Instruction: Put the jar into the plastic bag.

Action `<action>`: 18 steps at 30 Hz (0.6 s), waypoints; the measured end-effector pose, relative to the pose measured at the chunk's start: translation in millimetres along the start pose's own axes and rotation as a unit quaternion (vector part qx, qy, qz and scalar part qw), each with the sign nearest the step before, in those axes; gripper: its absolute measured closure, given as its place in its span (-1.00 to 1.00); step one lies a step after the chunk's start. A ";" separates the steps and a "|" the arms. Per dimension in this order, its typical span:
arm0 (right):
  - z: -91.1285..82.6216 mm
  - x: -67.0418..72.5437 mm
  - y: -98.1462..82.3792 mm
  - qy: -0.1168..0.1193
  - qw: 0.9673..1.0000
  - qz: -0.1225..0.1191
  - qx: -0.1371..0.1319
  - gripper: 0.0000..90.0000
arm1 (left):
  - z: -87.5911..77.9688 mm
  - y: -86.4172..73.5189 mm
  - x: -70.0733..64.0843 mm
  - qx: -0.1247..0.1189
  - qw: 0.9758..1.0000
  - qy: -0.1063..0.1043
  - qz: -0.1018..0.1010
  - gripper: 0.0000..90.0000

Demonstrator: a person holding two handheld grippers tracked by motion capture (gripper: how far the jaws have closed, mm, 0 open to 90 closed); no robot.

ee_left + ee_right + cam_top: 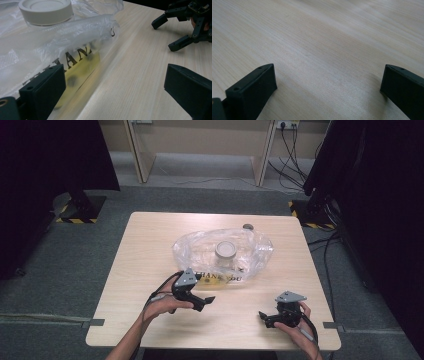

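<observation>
One plastic bag (222, 254), one jar (225, 251) inside, two spread grippers nearby

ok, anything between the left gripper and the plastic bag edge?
Nothing visible. The left gripper is open beside the near edge of the plastic bag, with bare table between its jaws. The jar sits farther back inside the bag, and the right gripper is off to the side.

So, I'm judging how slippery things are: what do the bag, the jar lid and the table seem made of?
Bag: thin clear plastic film, glossy and crinkled, with printed lettering. Jar lid: probably matte off-white moulded plastic, with ringed top. Table: pale wood or wood-look laminate, with straight grain and a smooth satin sheen.
</observation>
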State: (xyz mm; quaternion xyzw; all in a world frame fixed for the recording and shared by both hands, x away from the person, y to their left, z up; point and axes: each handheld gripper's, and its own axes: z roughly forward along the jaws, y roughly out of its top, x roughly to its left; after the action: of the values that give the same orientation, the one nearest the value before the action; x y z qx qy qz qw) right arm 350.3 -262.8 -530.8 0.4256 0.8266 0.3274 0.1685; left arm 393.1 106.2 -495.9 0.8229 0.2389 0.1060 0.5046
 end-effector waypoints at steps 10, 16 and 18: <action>0.0 0.1 0.0 0.000 1.000 0.001 0.000 -1.00 | -4.2 -13.9 -1.0 0.004 1.000 0.004 -0.005 -0.92; 0.0 0.1 0.0 0.000 1.000 0.001 0.000 -1.00 | -6.0 -21.0 -2.9 0.009 1.000 0.004 -0.005 -0.92; 0.0 0.1 0.0 0.000 1.000 0.001 0.000 -1.00 | -6.3 -23.3 -3.8 0.012 1.000 0.005 -0.005 -0.92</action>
State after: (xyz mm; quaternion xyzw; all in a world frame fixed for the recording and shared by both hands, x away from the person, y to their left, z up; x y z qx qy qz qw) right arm 350.2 -262.7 -530.8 0.4262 0.8263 0.3274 0.1685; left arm 380.5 118.0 -513.3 0.8272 0.2468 0.1049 0.4938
